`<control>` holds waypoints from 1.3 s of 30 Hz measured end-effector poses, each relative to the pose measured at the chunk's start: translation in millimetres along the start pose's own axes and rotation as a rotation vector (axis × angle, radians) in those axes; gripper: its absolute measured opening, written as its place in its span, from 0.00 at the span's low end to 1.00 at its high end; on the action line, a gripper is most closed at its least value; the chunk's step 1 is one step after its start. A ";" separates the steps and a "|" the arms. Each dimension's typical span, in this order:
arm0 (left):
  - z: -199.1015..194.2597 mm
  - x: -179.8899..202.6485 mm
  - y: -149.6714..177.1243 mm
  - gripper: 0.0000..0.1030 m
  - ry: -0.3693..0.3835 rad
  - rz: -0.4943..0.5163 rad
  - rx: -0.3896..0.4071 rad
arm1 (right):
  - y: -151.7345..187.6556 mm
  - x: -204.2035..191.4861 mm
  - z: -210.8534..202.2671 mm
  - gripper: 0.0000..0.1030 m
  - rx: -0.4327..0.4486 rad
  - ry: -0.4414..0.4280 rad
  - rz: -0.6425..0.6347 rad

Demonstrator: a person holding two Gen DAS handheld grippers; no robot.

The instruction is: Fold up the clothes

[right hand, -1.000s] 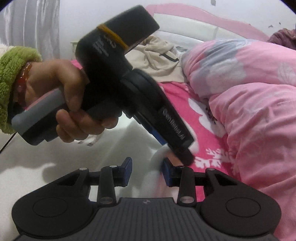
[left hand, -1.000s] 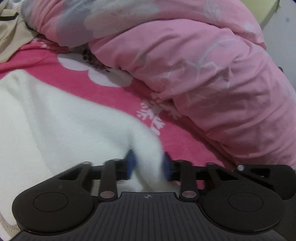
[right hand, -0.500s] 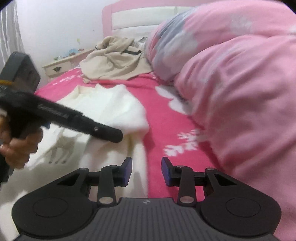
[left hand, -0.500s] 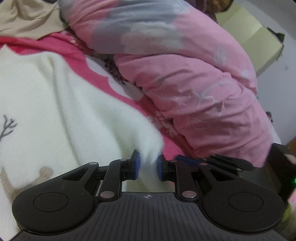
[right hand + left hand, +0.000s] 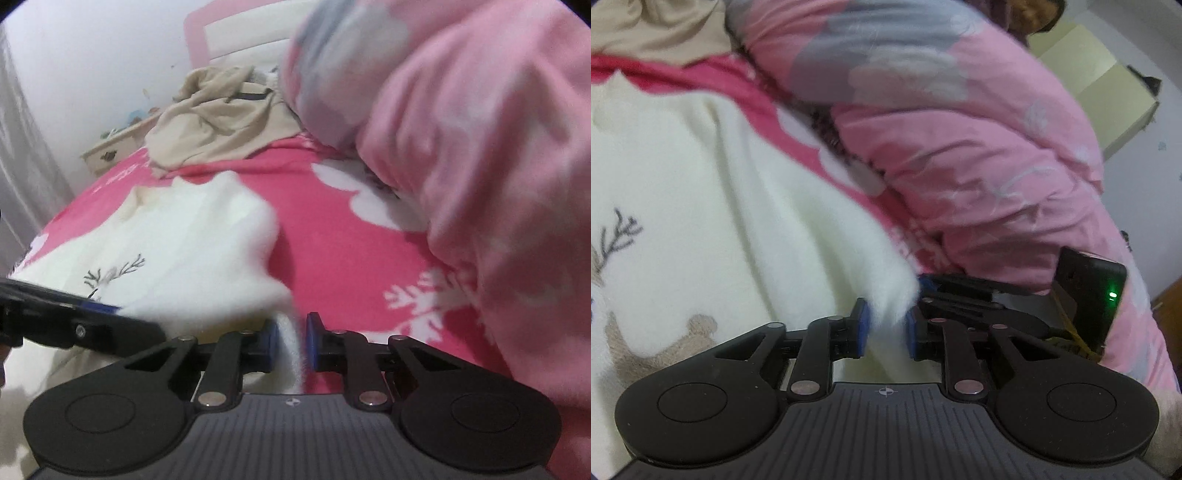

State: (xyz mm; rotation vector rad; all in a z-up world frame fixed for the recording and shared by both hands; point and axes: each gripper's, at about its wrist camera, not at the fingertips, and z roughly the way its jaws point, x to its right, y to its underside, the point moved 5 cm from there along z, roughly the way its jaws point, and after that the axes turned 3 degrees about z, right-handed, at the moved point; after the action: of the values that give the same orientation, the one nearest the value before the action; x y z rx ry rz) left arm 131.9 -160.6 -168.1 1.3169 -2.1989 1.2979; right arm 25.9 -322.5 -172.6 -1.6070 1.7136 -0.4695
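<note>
A bulky pink quilt [image 5: 480, 184] walls off the right side of the bed [image 5: 332, 258], leaving only a strip of bare pink sheet between it and the white sweater [image 5: 166, 240]. A crumpled beige garment [image 5: 221, 118] blocks the far end near the headboard [image 5: 236, 40].

White wall [image 5: 92, 66], pink headboard [image 5: 236, 40] — cream nightstand [image 5: 110, 151]

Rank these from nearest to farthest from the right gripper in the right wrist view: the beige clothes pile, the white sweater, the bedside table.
1. white sweater: its fluffy edge sits between the right gripper pads, which have just been closing.
2. beige clothes pile: farther up the bed, centre-left.
3. bedside table: beyond the bed's left edge, by the wall.
</note>
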 end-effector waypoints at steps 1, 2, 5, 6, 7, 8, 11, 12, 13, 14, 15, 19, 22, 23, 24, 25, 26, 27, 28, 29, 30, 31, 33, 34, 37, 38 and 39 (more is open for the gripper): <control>1.0 -2.2 -0.7 0.24 0.003 -0.024 -0.013 | 0.5 1.3 0.4 0.17 0.002 -0.001 0.003; -2.7 -5.1 -2.7 0.27 0.017 -0.048 -0.009 | 0.5 3.2 0.4 0.17 0.003 -0.009 0.012; -20.6 -15.7 -8.9 0.39 0.027 -0.100 0.040 | 0.9 13.4 0.4 0.19 -0.004 -0.036 0.059; -26.3 -22.6 -11.0 0.39 0.007 -0.116 0.057 | 1.0 16.9 0.5 0.19 -0.006 -0.045 0.074; -32.0 -29.8 -13.1 0.40 -0.013 -0.132 0.073 | 1.2 20.2 0.2 0.19 -0.007 -0.053 0.086; -34.2 -37.7 -14.5 0.39 -0.040 -0.151 0.078 | 1.4 23.2 -0.3 0.21 -0.009 -0.061 0.097; -28.3 -51.6 -15.6 0.39 -0.129 -0.174 0.065 | 2.3 27.8 -0.1 0.22 -0.010 -0.074 0.121; -24.5 -51.8 -15.2 0.39 -0.150 -0.163 0.062 | 2.6 27.9 0.2 0.22 -0.010 -0.073 0.122; -20.7 -52.0 -14.9 0.39 -0.171 -0.153 0.058 | 3.0 28.0 0.6 0.22 -0.009 -0.073 0.123; -16.2 -49.9 -13.7 0.39 -0.185 -0.132 0.051 | 3.2 28.2 0.8 0.22 -0.008 -0.074 0.125; -11.8 -47.1 -12.3 0.38 -0.202 -0.107 0.043 | 3.2 28.6 1.0 0.22 -0.008 -0.075 0.127; -1.0 -37.2 -9.2 0.26 -0.251 -0.037 0.045 | 2.8 28.2 1.5 0.22 -0.009 -0.075 0.126; 2.1 -29.0 -7.1 0.05 -0.277 0.026 0.052 | 2.2 28.1 2.0 0.22 -0.007 -0.074 0.126; -1.1 -27.2 -7.5 0.04 -0.280 0.028 0.065 | 2.1 27.8 2.2 0.22 -0.006 -0.073 0.124; -4.6 -25.5 -8.1 0.03 -0.283 0.030 0.078 | 1.9 27.4 2.1 0.22 -0.005 -0.071 0.120; -8.2 -23.8 -8.6 0.03 -0.286 0.031 0.091 | 1.8 26.9 1.9 0.22 -0.003 -0.070 0.114; -12.4 -24.2 -9.4 0.03 -0.291 0.018 0.098 | 1.7 26.4 1.5 0.22 -0.002 -0.069 0.108; -17.9 -26.3 -9.4 0.03 -0.297 0.007 0.100 | 1.7 26.1 1.1 0.22 -0.001 -0.068 0.103; -23.4 -28.5 -9.4 0.03 -0.302 -0.005 0.102 | 1.6 25.9 0.9 0.22 0.000 -0.067 0.099; -27.7 -30.8 -8.5 0.03 -0.310 -0.013 0.101 | 1.4 25.7 0.8 0.22 0.000 -0.067 0.094; -31.7 -33.6 -7.0 0.03 -0.321 -0.020 0.099 | 1.4 25.6 0.9 0.22 0.001 -0.067 0.091; -33.1 -36.6 -5.1 0.03 -0.331 -0.023 0.091 | 1.5 25.4 1.0 0.22 0.002 -0.067 0.087; -35.6 -42.6 -1.2 0.03 -0.352 -0.030 0.075 | 1.9 24.3 1.8 0.23 0.004 -0.063 0.071; -33.2 -42.7 0.7 0.03 -0.367 -0.007 0.070 | 2.3 23.4 2.6 0.24 0.005 -0.058 0.060; -26.1 -41.2 5.2 0.04 -0.410 0.064 0.061 | 4.7 17.3 4.4 0.32 0.018 -0.020 -0.025; -24.3 -39.8 6.0 0.04 -0.421 0.087 0.061 | 5.4 14.6 3.5 0.36 0.022 0.000 -0.058; -25.0 -38.7 6.6 0.04 -0.425 0.096 0.060 | 5.8 11.5 1.1 0.41 0.026 0.027 -0.093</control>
State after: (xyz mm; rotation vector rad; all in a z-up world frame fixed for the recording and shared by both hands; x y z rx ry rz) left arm 142.8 -117.3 -181.4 1.6563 -2.5449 1.2134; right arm 23.2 -332.4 -180.4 -1.6738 1.6511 -0.5582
